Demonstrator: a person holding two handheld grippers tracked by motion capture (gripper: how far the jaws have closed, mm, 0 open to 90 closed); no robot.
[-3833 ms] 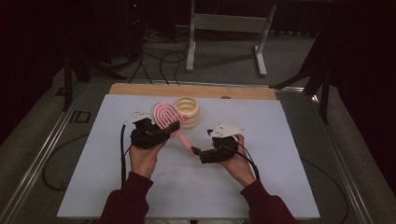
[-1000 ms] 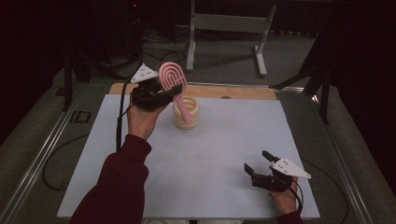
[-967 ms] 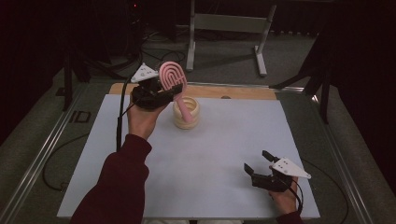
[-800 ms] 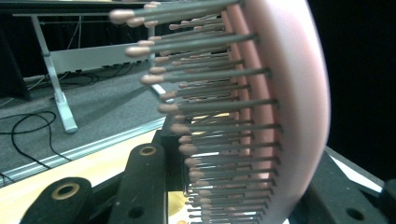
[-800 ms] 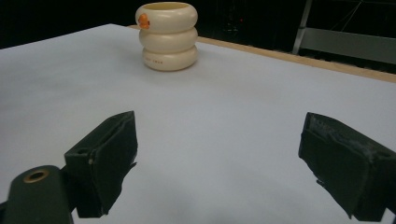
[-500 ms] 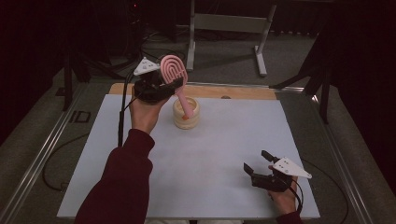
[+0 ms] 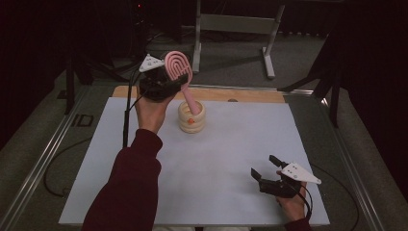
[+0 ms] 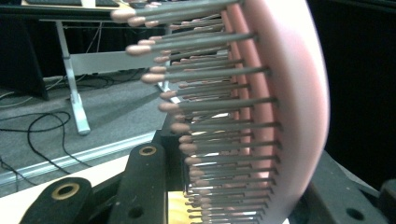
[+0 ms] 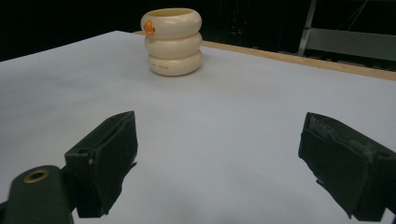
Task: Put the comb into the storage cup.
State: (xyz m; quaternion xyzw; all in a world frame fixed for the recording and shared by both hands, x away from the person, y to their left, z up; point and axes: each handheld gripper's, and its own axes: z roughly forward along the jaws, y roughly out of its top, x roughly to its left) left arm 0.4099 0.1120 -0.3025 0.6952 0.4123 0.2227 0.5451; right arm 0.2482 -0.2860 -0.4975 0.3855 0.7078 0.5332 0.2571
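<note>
A pink hairbrush [image 7: 178,67] is raised over the back of the table, with my left gripper [image 7: 169,82] shut on its head. Its handle [image 7: 192,102] slants down to the mouth of a cream ribbed cup [image 7: 191,120]; I cannot tell whether the tip is inside. In the left gripper view the brush [image 8: 285,107] and its bristles stand between the black jaws of the left gripper [image 8: 240,196]. My right gripper [image 7: 265,167] rests near the front right of the table, open and holding nothing. Seen from the right gripper [image 9: 219,163], the cup [image 9: 173,42] stands far off.
A white sheet [image 7: 226,159] covers the table, with a wooden strip [image 7: 250,94] along its far edge. A metal stand [image 7: 235,24] and cables lie on the floor beyond. A cable [image 7: 127,120] hangs from the left gripper.
Since the earliest frame the right gripper has left the brush and drawn back to the front right. Over the last second the left gripper has raised the brush slightly; the right has kept still.
</note>
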